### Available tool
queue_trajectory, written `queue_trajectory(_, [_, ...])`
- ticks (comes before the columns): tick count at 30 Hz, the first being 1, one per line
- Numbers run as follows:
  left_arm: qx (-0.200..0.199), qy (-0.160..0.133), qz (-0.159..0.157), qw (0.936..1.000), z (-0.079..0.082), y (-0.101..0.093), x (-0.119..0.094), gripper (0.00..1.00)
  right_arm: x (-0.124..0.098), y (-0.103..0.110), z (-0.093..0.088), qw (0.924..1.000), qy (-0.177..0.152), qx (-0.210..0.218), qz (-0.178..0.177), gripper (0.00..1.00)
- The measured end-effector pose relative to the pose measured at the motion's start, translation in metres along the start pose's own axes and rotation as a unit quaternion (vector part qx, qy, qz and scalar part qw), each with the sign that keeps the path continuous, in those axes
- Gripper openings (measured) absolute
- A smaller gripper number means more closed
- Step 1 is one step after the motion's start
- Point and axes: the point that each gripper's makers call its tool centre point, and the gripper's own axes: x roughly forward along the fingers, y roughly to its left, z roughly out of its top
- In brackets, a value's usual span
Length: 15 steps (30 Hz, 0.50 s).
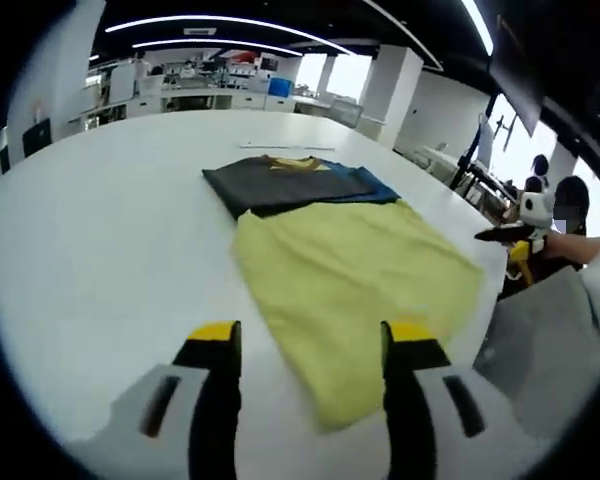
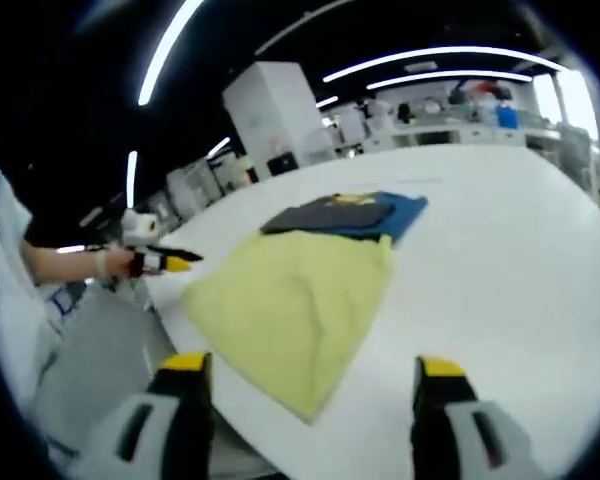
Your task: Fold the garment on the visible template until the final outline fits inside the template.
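A yellow garment (image 1: 355, 285) (image 2: 290, 300) lies spread flat on the white table (image 1: 100, 250) (image 2: 510, 260), its near corner close to the table's edge. Just beyond it lie a folded dark grey garment (image 1: 280, 185) (image 2: 325, 216) and a blue one (image 1: 375, 188) (image 2: 405, 212), with a bit of yellow cloth (image 1: 292, 162) on top. My left gripper (image 1: 310, 335) is open above the yellow garment's near corner, its jaws either side of it and holding nothing. My right gripper (image 2: 313, 368) is open too, over the same near corner.
Off the table's edge a person's hand holds another black gripper with a yellow tip (image 1: 508, 236) (image 2: 158, 262). Grey floor (image 2: 95, 365) lies below that edge. Desks and shelves (image 1: 210, 85) stand far behind. Bare tabletop stretches around the garments.
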Motion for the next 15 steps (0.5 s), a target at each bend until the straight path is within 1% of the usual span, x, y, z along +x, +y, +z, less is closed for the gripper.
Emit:
queue_trajectory(1, [-0.003, 0.003, 0.0, 1.0, -0.005, 0.0, -0.002, 0.47, 0.001, 0.002, -0.004, 0.9999, 0.004, 0.004, 0.009, 0.73])
queue_trajectory(2, [-0.009, 0.009, -0.001, 0.9999, -0.01, 0.009, -0.003, 0.43, 0.001, 0.002, -0.006, 0.9999, 0.007, 0.006, 0.009, 0.68])
queue_trajectory(3, [-0.013, 0.016, -0.003, 0.9998, -0.015, 0.01, -0.004, 0.41, 0.001, 0.003, -0.008, 0.9999, 0.011, 0.007, 0.009, 0.65])
queue_trajectory(5, [-0.022, 0.02, -0.006, 0.9995, -0.021, 0.006, -0.006, 0.39, 0.003, 0.002, -0.014, 0.9997, 0.015, 0.017, 0.011, 0.57])
queue_trajectory(6, [-0.037, 0.031, -0.009, 0.9988, -0.027, -0.003, -0.007, 0.38, 0.003, 0.002, -0.017, 0.9994, 0.019, 0.024, 0.013, 0.54])
queue_trajectory(7, [-0.046, 0.038, -0.01, 0.9982, -0.03, -0.004, -0.008, 0.36, 0.004, 0.004, -0.018, 0.9992, 0.021, 0.029, 0.017, 0.51])
queue_trajectory(8, [-0.041, 0.035, -0.01, 0.9985, -0.03, -0.012, -0.009, 0.35, 0.005, 0.004, -0.022, 0.9989, 0.022, 0.036, 0.019, 0.48])
queue_trajectory(9, [-0.042, 0.038, -0.01, 0.9984, -0.032, -0.015, -0.01, 0.34, 0.008, 0.003, -0.029, 0.9984, 0.03, 0.044, 0.019, 0.47])
queue_trajectory(10, [-0.045, 0.041, -0.011, 0.9981, -0.034, -0.016, -0.011, 0.33, 0.008, 0.004, -0.031, 0.9983, 0.034, 0.044, 0.018, 0.46])
queue_trajectory(11, [-0.047, 0.043, -0.012, 0.9979, -0.036, -0.017, -0.012, 0.32, 0.009, 0.004, -0.032, 0.9984, 0.033, 0.042, 0.016, 0.45])
queue_trajectory(12, [-0.048, 0.045, -0.013, 0.9977, -0.036, -0.027, -0.013, 0.32, 0.009, 0.004, -0.033, 0.9985, 0.034, 0.041, 0.014, 0.44])
queue_trajectory(13, [-0.05, 0.047, -0.014, 0.9975, -0.037, -0.03, -0.014, 0.32, 0.009, 0.004, -0.034, 0.9984, 0.035, 0.042, 0.014, 0.42])
queue_trajectory(15, [-0.052, 0.05, -0.015, 0.9972, -0.039, -0.036, -0.015, 0.3, 0.009, 0.005, -0.035, 0.9978, 0.036, 0.053, 0.016, 0.39])
